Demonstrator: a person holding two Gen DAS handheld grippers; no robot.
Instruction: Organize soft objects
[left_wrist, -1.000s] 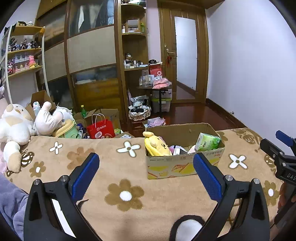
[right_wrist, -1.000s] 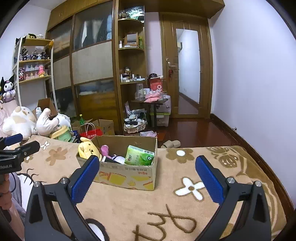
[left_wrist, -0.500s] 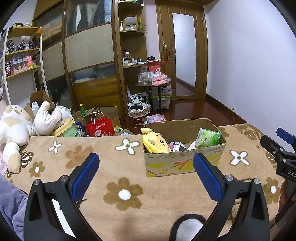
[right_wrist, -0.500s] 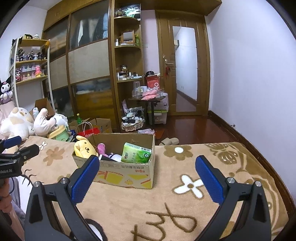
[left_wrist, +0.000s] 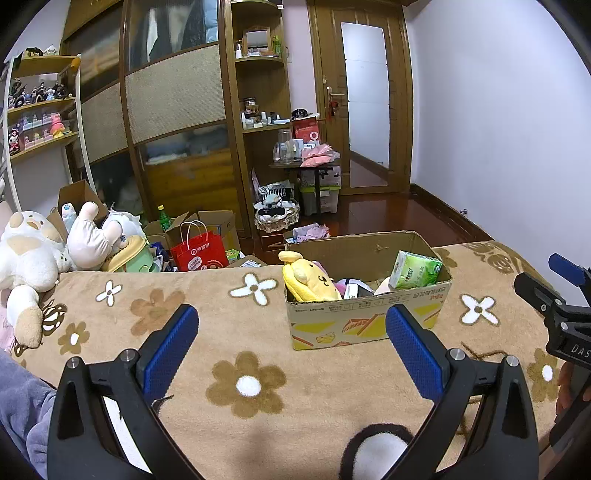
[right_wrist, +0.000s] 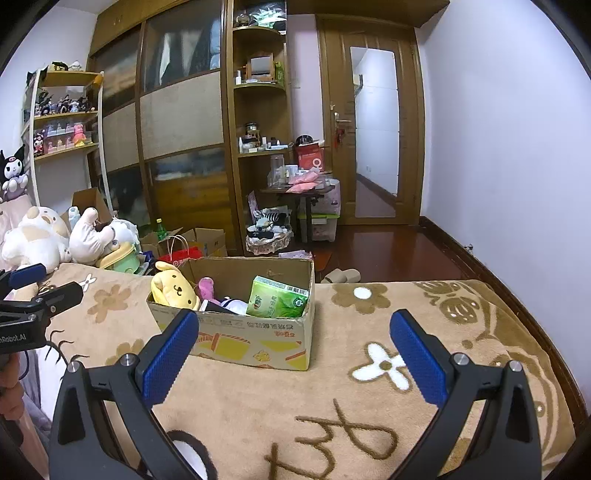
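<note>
A cardboard box (left_wrist: 365, 325) (right_wrist: 258, 339) stands on the brown flowered blanket (left_wrist: 221, 325). In it lie a yellow plush dog (left_wrist: 308, 278) (right_wrist: 173, 290), a green tissue pack (left_wrist: 415, 269) (right_wrist: 277, 301), a pink soft toy (right_wrist: 206, 287) and other small items. My left gripper (left_wrist: 291, 343) is open and empty, held back from the box's near side. My right gripper (right_wrist: 293, 349) is open and empty, near the box's right front. Each gripper shows at the edge of the other's view.
Large white plush toys (left_wrist: 26, 254) (right_wrist: 35, 240) lie at the blanket's far left. Beyond the bed's far edge are a red paper bag (left_wrist: 199, 253), cardboard boxes, a wardrobe, shelves and a wooden door (left_wrist: 364, 110). Slippers (right_wrist: 340, 275) lie on the floor.
Both grippers have drawn back and risen slightly, so the box looks a little farther away. Both remain open and empty.
</note>
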